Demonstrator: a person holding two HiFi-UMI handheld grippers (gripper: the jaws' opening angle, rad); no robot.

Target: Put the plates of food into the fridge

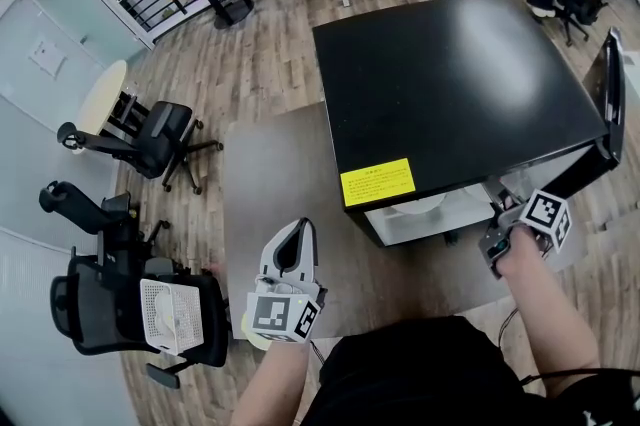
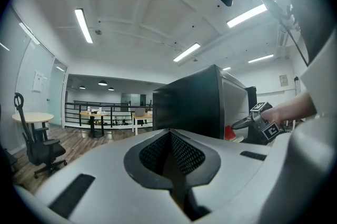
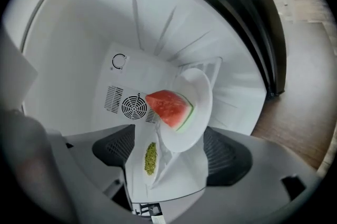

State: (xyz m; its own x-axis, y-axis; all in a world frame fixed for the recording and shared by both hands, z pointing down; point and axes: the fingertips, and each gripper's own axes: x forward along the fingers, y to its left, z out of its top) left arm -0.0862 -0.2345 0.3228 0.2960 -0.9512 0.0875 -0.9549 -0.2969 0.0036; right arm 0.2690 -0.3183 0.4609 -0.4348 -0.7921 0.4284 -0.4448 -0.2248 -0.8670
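The left tool hangs level over the near part of the grey worktop. Its jaws are pressed together with nothing in them, and it plays no part just now. Ahead of it and to its right, the black fridge stands on the worktop, its open front facing the person.

The right tool points slightly downward into that opening, with its jaws spread wide. In the gap just ahead of them lies a white plate carrying a wedge of watermelon. Neither pad appears to press on the rim, so the plate looks set down and let go. Nearer the tool, close by its left jaw, sits a small dish of something green, overlapped by the plate's near edge. Beyond both, a fan grille marks the back wall.

The step in hand looks like the release and withdrawal. It would go best with the jaws kept fully apart and the tool drawn straight back along its own line. Rolling or lifting it could make a pad catch the plate's rim or push the small dish. Both plates seem to be inside, so little should remain but the door.

Right of the tool, the door stands swung open. The tool needs to be clear of the opening before the door is shut.
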